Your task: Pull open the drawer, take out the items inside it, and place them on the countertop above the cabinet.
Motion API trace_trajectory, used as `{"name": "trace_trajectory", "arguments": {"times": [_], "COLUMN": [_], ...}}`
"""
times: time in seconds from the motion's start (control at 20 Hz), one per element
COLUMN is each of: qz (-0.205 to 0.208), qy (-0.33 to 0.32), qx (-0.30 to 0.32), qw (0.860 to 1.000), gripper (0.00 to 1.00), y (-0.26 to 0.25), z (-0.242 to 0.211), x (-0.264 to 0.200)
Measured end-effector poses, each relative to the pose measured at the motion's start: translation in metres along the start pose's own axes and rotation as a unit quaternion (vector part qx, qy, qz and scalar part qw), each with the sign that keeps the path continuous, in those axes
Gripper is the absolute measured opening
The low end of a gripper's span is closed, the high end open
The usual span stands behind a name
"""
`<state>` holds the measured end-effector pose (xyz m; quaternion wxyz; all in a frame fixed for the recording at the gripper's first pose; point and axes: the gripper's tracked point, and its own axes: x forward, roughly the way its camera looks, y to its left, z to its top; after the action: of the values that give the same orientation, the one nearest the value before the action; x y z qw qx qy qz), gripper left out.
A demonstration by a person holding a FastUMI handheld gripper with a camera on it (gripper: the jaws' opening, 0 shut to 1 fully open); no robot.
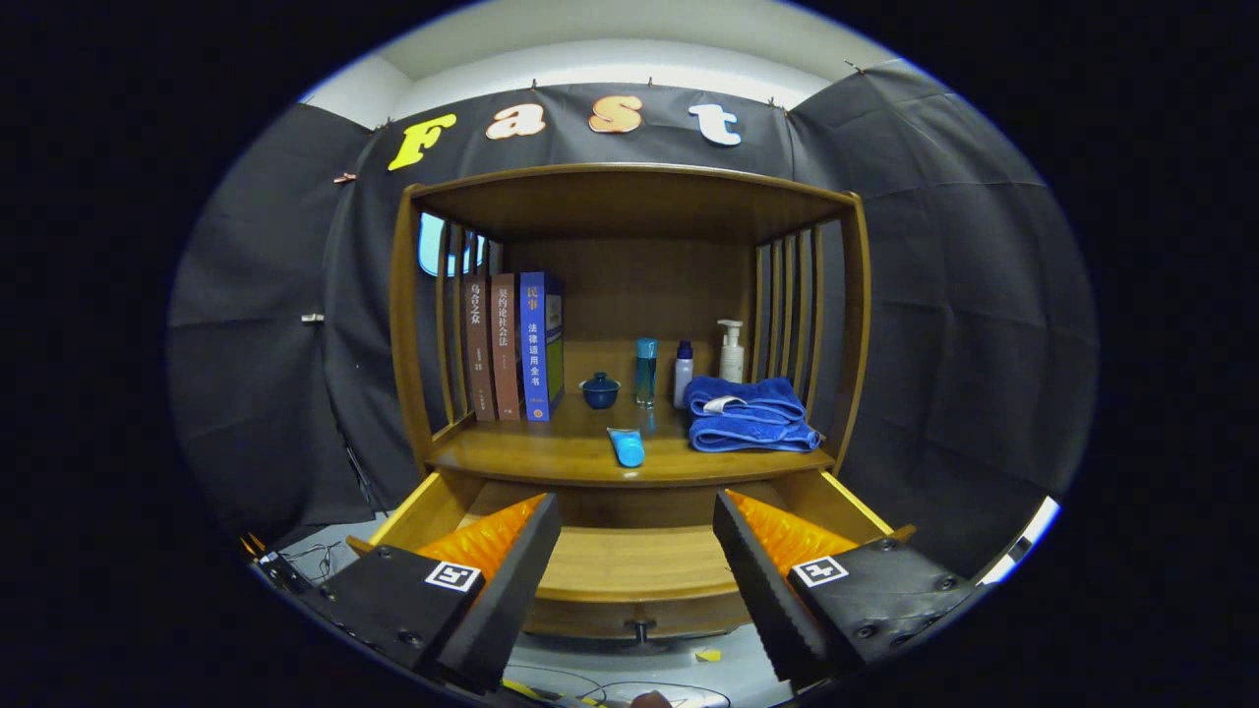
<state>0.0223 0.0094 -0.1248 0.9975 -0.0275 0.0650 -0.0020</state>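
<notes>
A wooden cabinet stands ahead, its drawer [629,565] pulled out toward me with a small knob [640,625] on its front. What shows of the drawer's floor is bare wood. On the countertop [551,452] above it a blue tube [627,447] lies near the front edge. A folded blue towel [748,413] rests at the right of the countertop. My gripper [637,511] hovers open above the drawer, fingers wide apart, nothing between them.
Three upright books [513,346] stand at the countertop's left. A small blue lidded cup [599,390], a teal bottle [645,371], a white bottle [683,374] and a pump bottle [731,351] line the back. Slatted side walls and a top shelf enclose the space. Cables lie on the floor below.
</notes>
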Motion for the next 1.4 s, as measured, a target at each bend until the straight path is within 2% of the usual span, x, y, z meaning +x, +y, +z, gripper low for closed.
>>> {"name": "trace_trajectory", "arguments": {"times": [0.3,0.7,0.75,1.05,1.4], "qz": [-0.005,0.000,0.012,0.009,0.010], "qy": [-0.011,0.045,0.053,0.036,0.042], "qx": [-0.017,-0.003,-0.001,0.001,0.005], "qw": [1.000,0.999,0.999,0.999,0.999], "gripper": [0.99,0.99,0.99,0.99,1.00], "y": [-0.012,-0.020,-0.014,-0.013,-0.010], "z": [-0.076,-0.148,-0.152,-0.147,-0.136], "x": [-0.017,0.020,0.023,0.041,0.098]}}
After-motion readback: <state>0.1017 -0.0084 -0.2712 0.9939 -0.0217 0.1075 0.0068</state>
